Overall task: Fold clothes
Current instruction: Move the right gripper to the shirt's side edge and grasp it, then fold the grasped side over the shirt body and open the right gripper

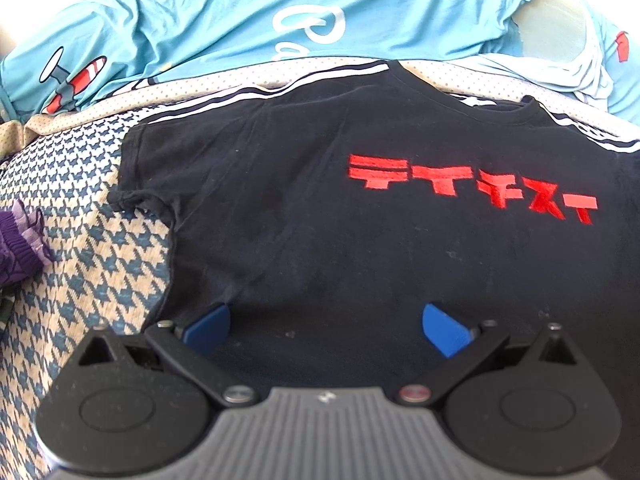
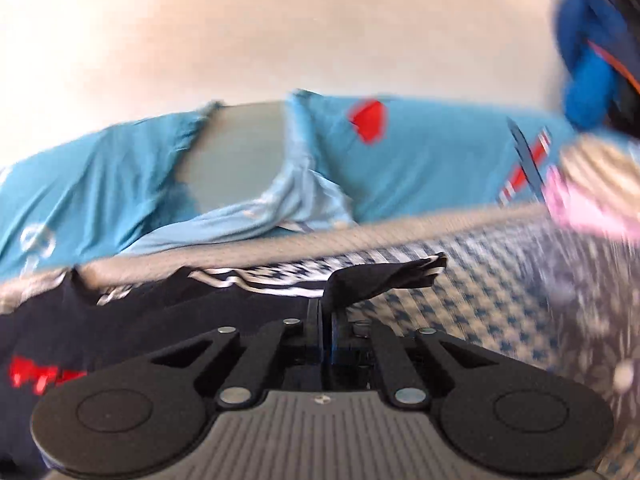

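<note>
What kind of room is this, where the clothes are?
Probably a bedroom, though I can't be sure. A black T-shirt lies spread on a houndstooth-patterned cover, like a bedspread. Behind it sits a light blue printed bedsheet or pillow, with a plain wall beyond.

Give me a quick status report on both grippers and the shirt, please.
Left gripper open over the black T-shirt. Right gripper shut on the shirt's striped sleeve, lifted. Purple garment lies beside, not in the way.

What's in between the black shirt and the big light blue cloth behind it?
In the left wrist view, a strip of beige dotted fabric runs between the black shirt and the light blue cloth. Nothing else lies there.
</note>
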Tool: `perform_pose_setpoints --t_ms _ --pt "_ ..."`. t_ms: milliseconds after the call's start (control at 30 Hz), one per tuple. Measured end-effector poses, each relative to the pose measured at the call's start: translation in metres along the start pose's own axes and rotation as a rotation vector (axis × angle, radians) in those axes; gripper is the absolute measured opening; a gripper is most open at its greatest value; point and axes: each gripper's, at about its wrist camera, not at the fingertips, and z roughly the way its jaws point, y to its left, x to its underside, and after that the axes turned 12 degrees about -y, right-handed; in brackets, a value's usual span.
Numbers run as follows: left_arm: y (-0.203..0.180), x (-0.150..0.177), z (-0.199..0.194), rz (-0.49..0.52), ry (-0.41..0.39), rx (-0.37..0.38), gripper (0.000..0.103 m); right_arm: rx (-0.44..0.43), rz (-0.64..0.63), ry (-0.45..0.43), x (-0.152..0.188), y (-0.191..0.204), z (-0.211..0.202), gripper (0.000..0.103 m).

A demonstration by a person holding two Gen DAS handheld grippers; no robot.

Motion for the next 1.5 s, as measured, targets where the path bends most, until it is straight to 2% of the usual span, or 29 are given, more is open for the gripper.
perform_pose_setpoints --t_ms 167,333,433,500,600,700,833,933,1033,1167,1500 --pt "0.002 0.000 0.001 -0.002 0.002 -0.006 0.103 -0.161 -0.203 -0.042 0.009 0.046 -0.013 0.006" --pt "0.004 0.000 0.001 -0.005 0.002 -0.005 0.103 -0.271 -0.304 0.048 0.026 0.071 -0.007 0.010" --pt "0.005 -0.001 0.001 -0.011 0.001 -0.009 0.103 -0.311 -0.298 0.057 0.028 0.071 -0.010 0.021" --pt "0.007 -0.001 0.001 -0.016 0.000 -0.010 0.103 -0.321 -0.253 0.045 0.023 0.065 -0.011 0.034" --pt "0.009 -0.003 0.000 -0.021 -0.005 -0.014 0.103 -0.346 -0.147 0.051 0.013 0.054 -0.012 0.038" --pt "0.012 -0.006 0.000 -0.034 -0.014 -0.024 0.103 -0.325 -0.050 0.064 0.004 0.041 -0.008 0.038" --pt "0.019 -0.010 0.001 -0.060 -0.020 -0.041 0.103 -0.218 0.036 0.046 -0.006 0.020 -0.003 0.038" --pt "0.022 -0.011 0.002 -0.065 -0.016 -0.042 0.103 -0.110 0.043 0.074 -0.006 0.006 0.004 0.038" --pt "0.022 -0.011 0.002 -0.062 -0.014 -0.040 0.103 -0.075 0.042 0.117 -0.001 -0.003 0.011 0.038" --pt "0.021 -0.011 0.003 -0.060 -0.013 -0.038 0.103 -0.096 -0.003 0.163 0.008 0.001 0.014 0.038" --pt "0.026 -0.014 0.005 -0.078 -0.013 -0.053 0.103 -0.247 -0.171 0.221 0.023 0.039 0.002 0.038"
